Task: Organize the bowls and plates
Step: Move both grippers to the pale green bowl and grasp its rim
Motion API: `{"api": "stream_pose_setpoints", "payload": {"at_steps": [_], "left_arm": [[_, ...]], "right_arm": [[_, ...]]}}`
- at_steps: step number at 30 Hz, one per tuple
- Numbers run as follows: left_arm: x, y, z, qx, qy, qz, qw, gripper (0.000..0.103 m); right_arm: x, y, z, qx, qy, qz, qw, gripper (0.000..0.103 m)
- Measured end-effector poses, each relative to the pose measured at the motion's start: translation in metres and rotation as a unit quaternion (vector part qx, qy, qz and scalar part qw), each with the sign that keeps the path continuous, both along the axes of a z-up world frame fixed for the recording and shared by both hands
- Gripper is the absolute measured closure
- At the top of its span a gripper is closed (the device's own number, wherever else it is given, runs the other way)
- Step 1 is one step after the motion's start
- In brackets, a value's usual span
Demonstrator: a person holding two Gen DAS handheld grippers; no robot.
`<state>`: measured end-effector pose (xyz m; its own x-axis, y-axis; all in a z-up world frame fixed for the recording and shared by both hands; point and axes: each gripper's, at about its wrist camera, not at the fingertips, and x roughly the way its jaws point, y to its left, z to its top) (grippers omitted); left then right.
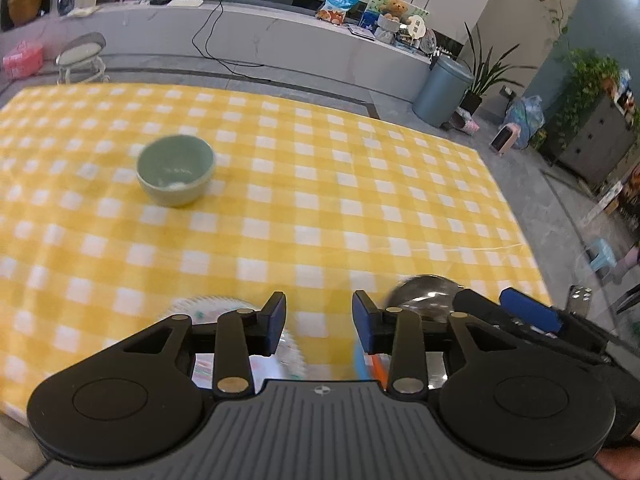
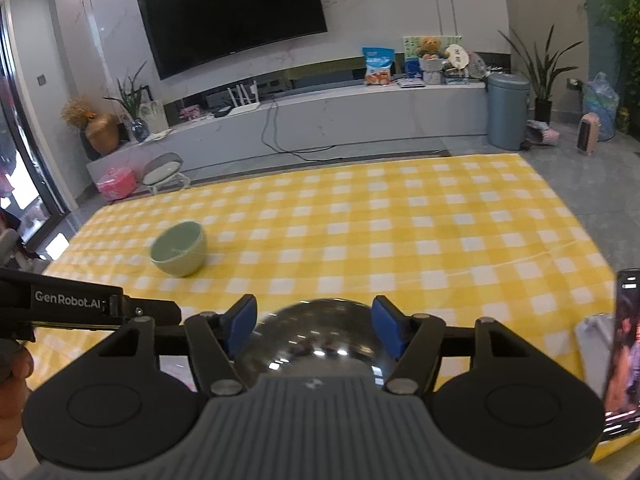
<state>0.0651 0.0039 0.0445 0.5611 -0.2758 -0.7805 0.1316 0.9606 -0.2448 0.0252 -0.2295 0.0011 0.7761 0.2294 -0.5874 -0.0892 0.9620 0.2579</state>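
Observation:
A green bowl [image 1: 175,170] stands on the yellow checked tablecloth [image 1: 320,184], far left of centre; it also shows in the right wrist view [image 2: 179,248]. My left gripper [image 1: 319,322] is open and empty above the near edge, over a white patterned plate [image 1: 208,310] and something blue and orange, blurred. A shiny steel bowl [image 2: 320,340], upside down, sits between the open fingers of my right gripper [image 2: 314,328]; the pads stand beside it, contact unclear. The steel bowl also shows in the left wrist view [image 1: 424,292], with the right gripper [image 1: 528,314] over it.
A phone [image 2: 624,352] stands at the table's right near edge beside a white object [image 2: 592,340]. Beyond the table are a TV bench [image 2: 320,112], a blue bin [image 2: 508,110] and a small stool [image 2: 164,172].

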Motion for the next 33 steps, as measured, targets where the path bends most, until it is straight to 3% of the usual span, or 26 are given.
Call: {"api": "stream_pose_setpoints", "payload": {"at_steps": [8,13,20,26,33], "left_arm": [[0.024,0.053,0.011,0.000,0.009,0.011,0.9999,0.059],[0.044,0.090,0.022,0.019,-0.004,0.032,0.9993,0.059],[0.083,0.134,0.019,0.012,0.010,0.060,0.9981,0.059],[0.121,0.148,-0.002,0.015,0.016,0.062,0.9979,0.059],[0.163,0.148,-0.030,-0.011,0.013,0.056,0.9983,0.059]], "right_arm": [[0.023,0.039,-0.003,0.029,0.033,0.041,0.998,0.037],[0.045,0.074,0.002,0.015,0.048,0.076,0.996,0.037],[0.093,0.119,0.014,0.006,0.070,0.111,0.991,0.037],[0.147,0.156,0.018,-0.012,0.081,0.098,0.992,0.042],[0.213,0.178,-0.022,-0.022,0.141,0.037,0.989,0.053]]}}
